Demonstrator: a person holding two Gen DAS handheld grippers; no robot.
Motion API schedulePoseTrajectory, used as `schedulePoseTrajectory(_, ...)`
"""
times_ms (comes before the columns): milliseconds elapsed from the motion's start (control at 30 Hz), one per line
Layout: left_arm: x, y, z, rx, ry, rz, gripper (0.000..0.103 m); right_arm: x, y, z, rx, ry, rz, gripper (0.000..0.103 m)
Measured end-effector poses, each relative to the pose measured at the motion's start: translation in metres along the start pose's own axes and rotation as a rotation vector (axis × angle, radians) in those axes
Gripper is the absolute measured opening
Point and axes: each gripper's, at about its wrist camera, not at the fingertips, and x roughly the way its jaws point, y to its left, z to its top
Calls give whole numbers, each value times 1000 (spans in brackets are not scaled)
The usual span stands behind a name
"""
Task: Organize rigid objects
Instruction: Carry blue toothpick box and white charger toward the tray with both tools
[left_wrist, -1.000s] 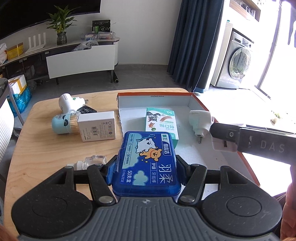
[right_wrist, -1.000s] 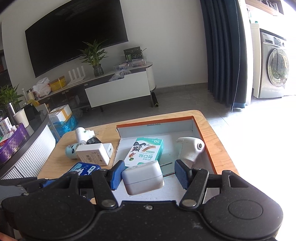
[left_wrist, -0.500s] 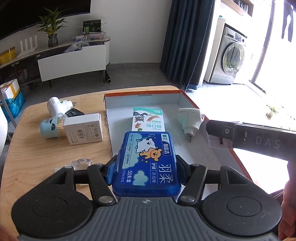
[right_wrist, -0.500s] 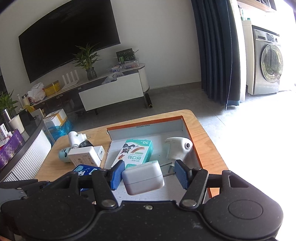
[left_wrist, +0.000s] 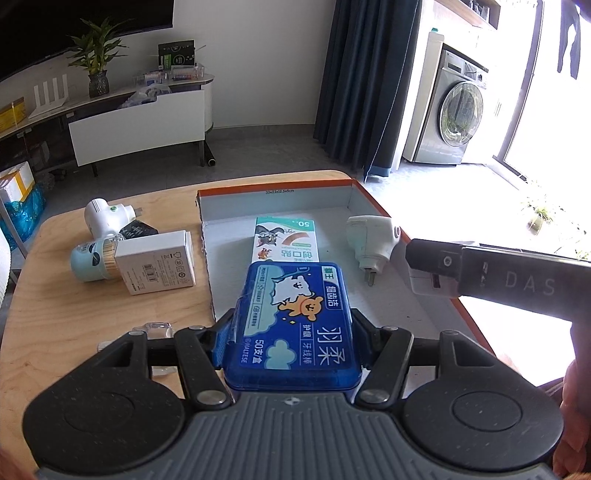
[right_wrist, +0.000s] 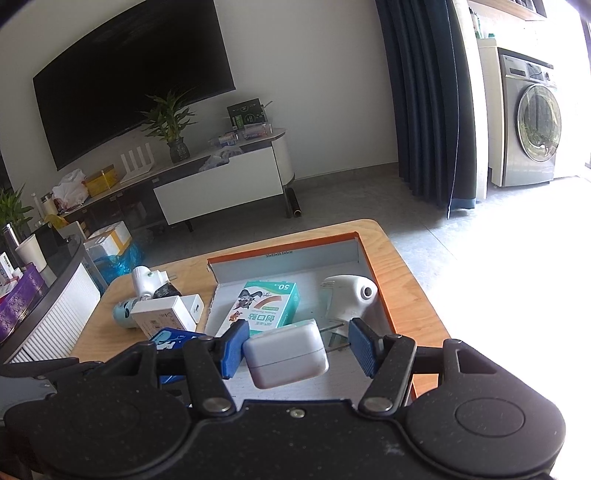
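My left gripper (left_wrist: 293, 332) is shut on a blue floss-pick box (left_wrist: 295, 317), held flat above the near-left corner of the orange-rimmed cardboard tray (left_wrist: 273, 186). My right gripper (right_wrist: 293, 347) is shut on a white charger block (right_wrist: 284, 352). Its left pad presses the body and the metal prongs reach toward the right pad. It hangs over the tray's (right_wrist: 280, 251) near part. In the left wrist view the right gripper (left_wrist: 413, 269) comes in from the right with the charger (left_wrist: 424, 284). A teal plaster box (left_wrist: 286, 240) and a white plug-in device (left_wrist: 373, 236) lie in the tray.
On the wooden table (left_wrist: 55, 314) left of the tray lie a white carton (left_wrist: 155, 258), a pale blue toothpick jar (left_wrist: 88, 260), a white plug-in unit (left_wrist: 103, 218), a small black item (left_wrist: 138, 230) and a clear little bottle (left_wrist: 155, 328). A hand (left_wrist: 576, 406) is at the right edge.
Both grips hold unchanged. The two views have swung slightly, so the table's objects have drifted a little across the frames.
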Motion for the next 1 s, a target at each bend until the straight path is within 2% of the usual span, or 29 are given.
schedulePoseTrajectory(1000, 16, -9, 9, 27, 8, -16, 63, 9, -6, 8, 2, -4, -5, 72)
